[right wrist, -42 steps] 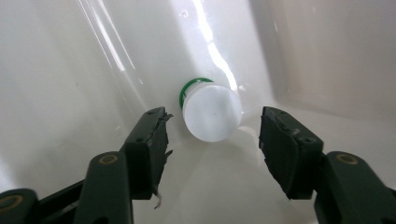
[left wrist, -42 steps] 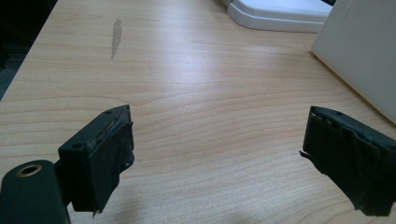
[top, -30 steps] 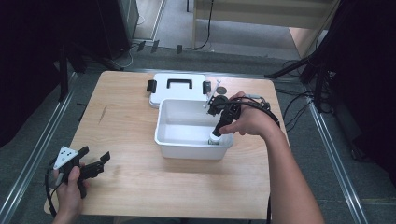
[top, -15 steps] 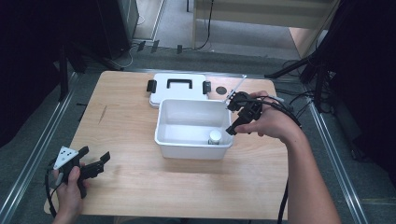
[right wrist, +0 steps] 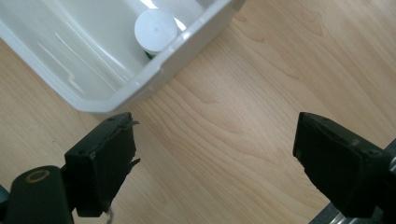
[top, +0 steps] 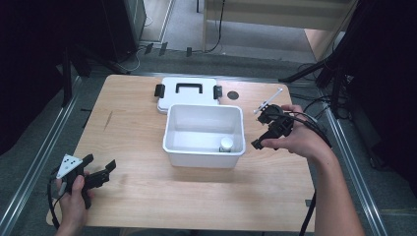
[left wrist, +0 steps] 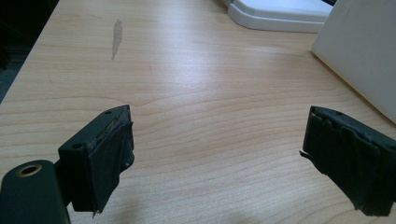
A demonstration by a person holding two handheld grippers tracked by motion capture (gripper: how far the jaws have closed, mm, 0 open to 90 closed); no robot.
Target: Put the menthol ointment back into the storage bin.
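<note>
Bottle in, lid off
The bottle [top: 226, 144] stands in the bin's [top: 204, 155] near right corner; both the right gripper [top: 266, 130] and left gripper [top: 93, 169] are spread, empty (the lid [top: 187, 96] lies behind, likely next).

Both grippers black w/ taped pads [left wrist: 109, 163]; left gripper [top: 96, 172] has grey triangular plate, black cable.

One bin [top: 177, 147], one lid [top: 169, 101], one bottle [top: 226, 144].

White bin [top: 204, 152] holds 1 small, perhaps capped bottle [top: 226, 145].
</note>
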